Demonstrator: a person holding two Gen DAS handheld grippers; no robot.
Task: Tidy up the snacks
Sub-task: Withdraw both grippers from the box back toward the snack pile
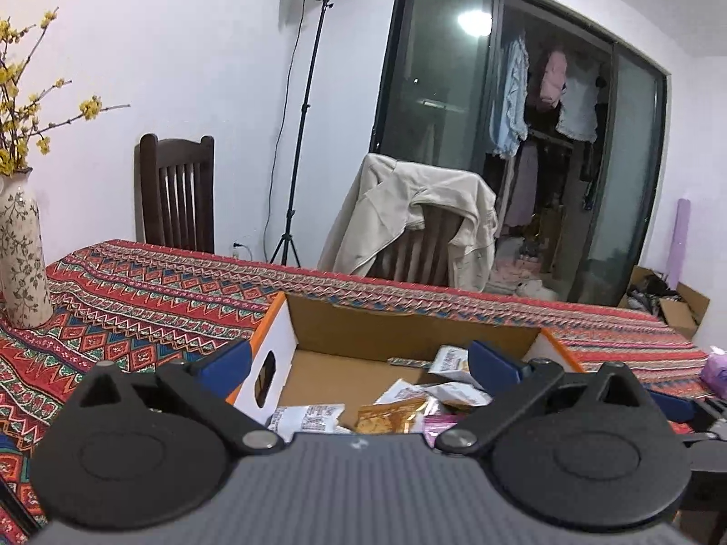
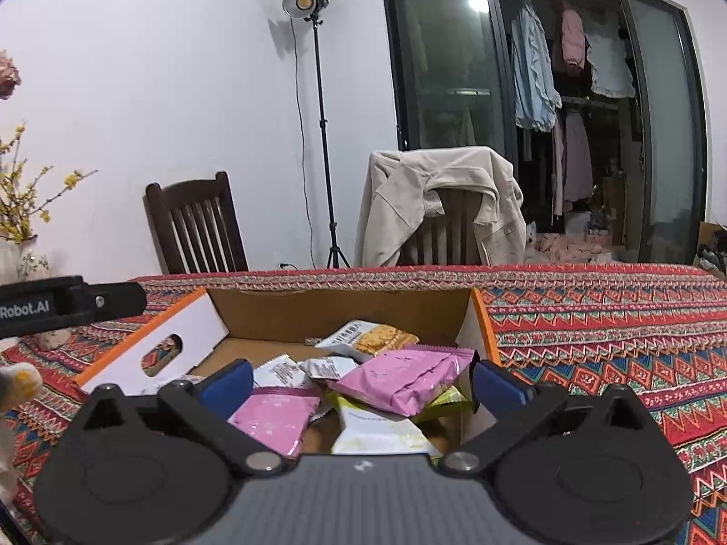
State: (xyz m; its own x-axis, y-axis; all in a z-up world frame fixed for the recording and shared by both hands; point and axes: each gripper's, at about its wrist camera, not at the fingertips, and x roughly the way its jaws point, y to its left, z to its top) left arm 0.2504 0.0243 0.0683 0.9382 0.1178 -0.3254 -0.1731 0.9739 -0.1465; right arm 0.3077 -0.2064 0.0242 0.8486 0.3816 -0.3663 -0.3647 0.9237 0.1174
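A table under a red patterned cloth [image 2: 590, 327] carries an open cardboard box [image 2: 336, 313]. Inside it lies a loose heap of snack packets [image 2: 409, 377], pink, white and yellow. Both tongs, left [image 1: 359, 365] and right [image 2: 363, 383], gape wide over the box, holding nothing.

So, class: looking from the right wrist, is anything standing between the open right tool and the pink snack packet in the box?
Nothing visible does. The right tool is open with its jaws wide, and the pink snack packet lies uncovered on top of the pile inside the cardboard box, directly ahead.
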